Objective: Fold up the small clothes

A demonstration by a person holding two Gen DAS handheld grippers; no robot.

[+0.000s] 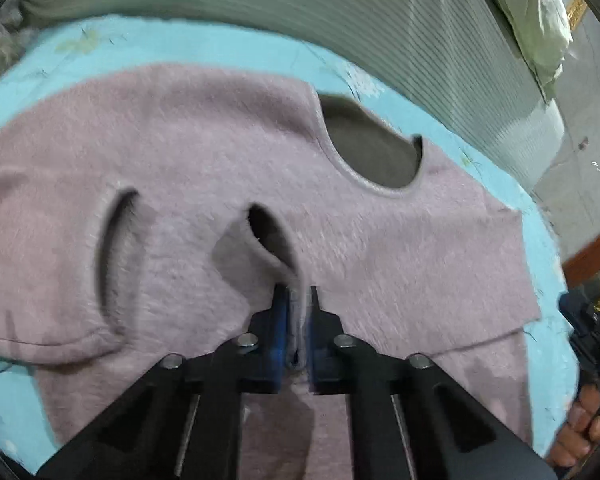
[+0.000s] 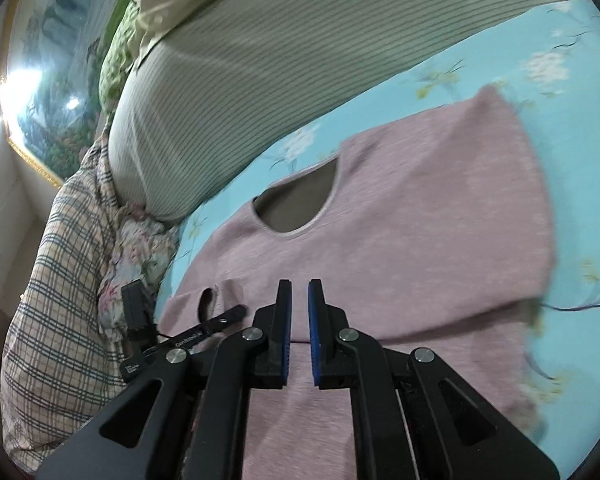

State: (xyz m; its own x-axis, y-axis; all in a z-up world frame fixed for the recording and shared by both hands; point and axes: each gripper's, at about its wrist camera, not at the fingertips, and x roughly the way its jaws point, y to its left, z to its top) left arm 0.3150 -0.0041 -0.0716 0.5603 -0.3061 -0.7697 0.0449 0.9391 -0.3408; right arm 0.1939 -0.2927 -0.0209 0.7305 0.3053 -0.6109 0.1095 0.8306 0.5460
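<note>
A small pink fuzzy garment lies spread on a light blue floral sheet. It has a round neck opening and two slit armholes. My left gripper is shut on a pinched fold of the pink fabric at the edge of the second armhole. In the right wrist view the same garment lies flat with its neck opening facing the pillows. My right gripper hovers over the garment's near part, jaws a narrow gap apart with nothing between them.
A striped grey-green bolster runs along the far side of the sheet. A plaid pillow and floral cloth lie at the left. The left gripper's body shows at the garment's left. A hand shows at lower right.
</note>
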